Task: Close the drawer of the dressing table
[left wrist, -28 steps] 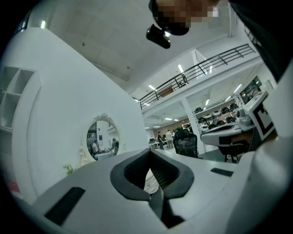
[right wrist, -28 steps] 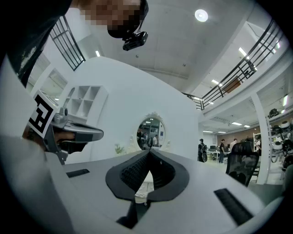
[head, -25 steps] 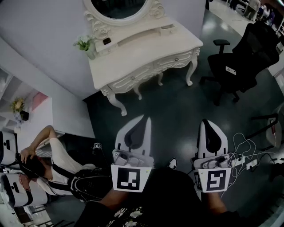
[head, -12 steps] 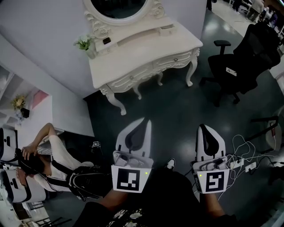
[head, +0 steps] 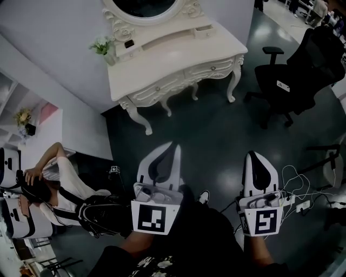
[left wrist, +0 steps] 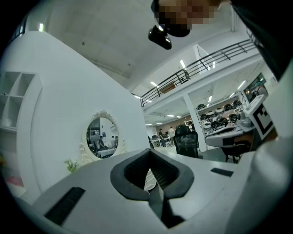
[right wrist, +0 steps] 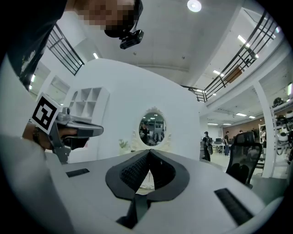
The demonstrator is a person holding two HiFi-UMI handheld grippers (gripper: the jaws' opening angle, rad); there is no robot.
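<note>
The white dressing table (head: 162,76) stands ahead at the top of the head view, with an oval mirror (head: 141,8) and a small plant (head: 104,47) on it. A small upper drawer (head: 204,31) at its right end sticks out a little. The long front drawers (head: 186,76) look flush. My left gripper (head: 173,145) and right gripper (head: 254,155) hover over the dark floor, well short of the table, both shut and empty. The left gripper view has the mirror (left wrist: 101,137) beyond the closed jaws. In the right gripper view the mirror (right wrist: 153,124) is straight ahead.
A black office chair (head: 294,70) stands right of the table. A person sits on the floor at left (head: 59,186) beside white shelving (head: 13,227). Cables and a power strip (head: 297,205) lie at right. A white curved wall (head: 48,59) rises behind the table.
Both grippers have shifted a little over the floor and stay shut. The table and chair stand as before.
</note>
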